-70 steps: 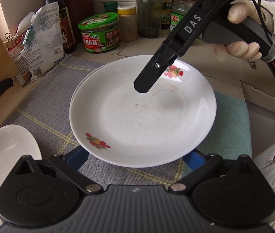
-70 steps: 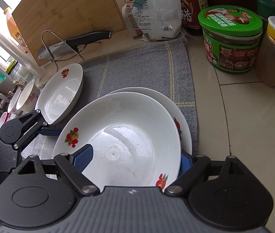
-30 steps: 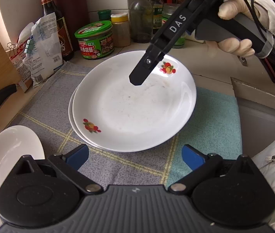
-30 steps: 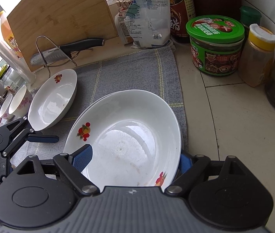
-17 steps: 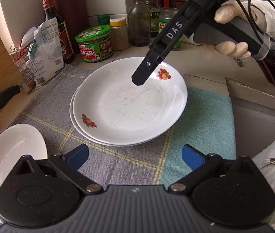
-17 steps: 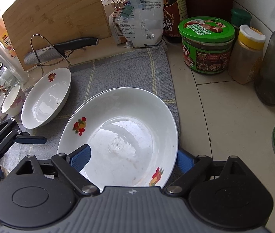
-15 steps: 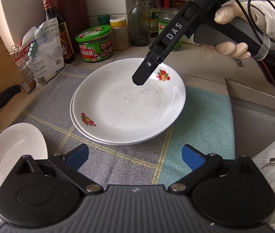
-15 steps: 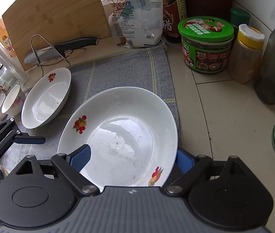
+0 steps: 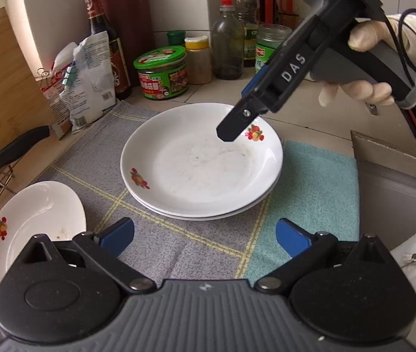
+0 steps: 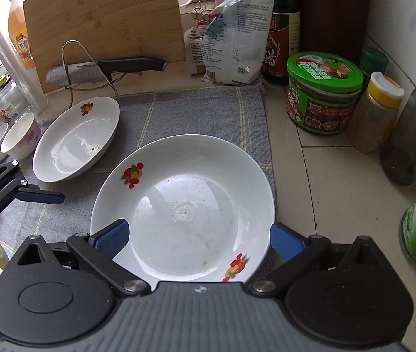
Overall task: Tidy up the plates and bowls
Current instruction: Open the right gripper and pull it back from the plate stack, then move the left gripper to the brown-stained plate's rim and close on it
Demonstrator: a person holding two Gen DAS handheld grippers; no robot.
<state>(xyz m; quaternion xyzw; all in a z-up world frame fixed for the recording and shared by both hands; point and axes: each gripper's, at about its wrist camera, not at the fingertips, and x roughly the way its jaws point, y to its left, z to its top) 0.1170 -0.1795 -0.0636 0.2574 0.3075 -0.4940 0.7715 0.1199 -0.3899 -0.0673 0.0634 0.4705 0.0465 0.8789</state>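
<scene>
1. Left wrist view: the left gripper (image 9: 205,233) hangs over the grey mat (image 9: 161,234), blue pads spread wide with nothing between them. The stacked plates (image 9: 196,173) sit just ahead on the mat, a single plate (image 9: 31,223) lies at the left, and the right gripper (image 9: 231,130) hovers over the stack's far rim.

2. Right wrist view: the right gripper's jaws have just been opening. They now straddle the stack, pads clear of the rim. Two small bowls (image 10: 11,139) stand far left.
</scene>
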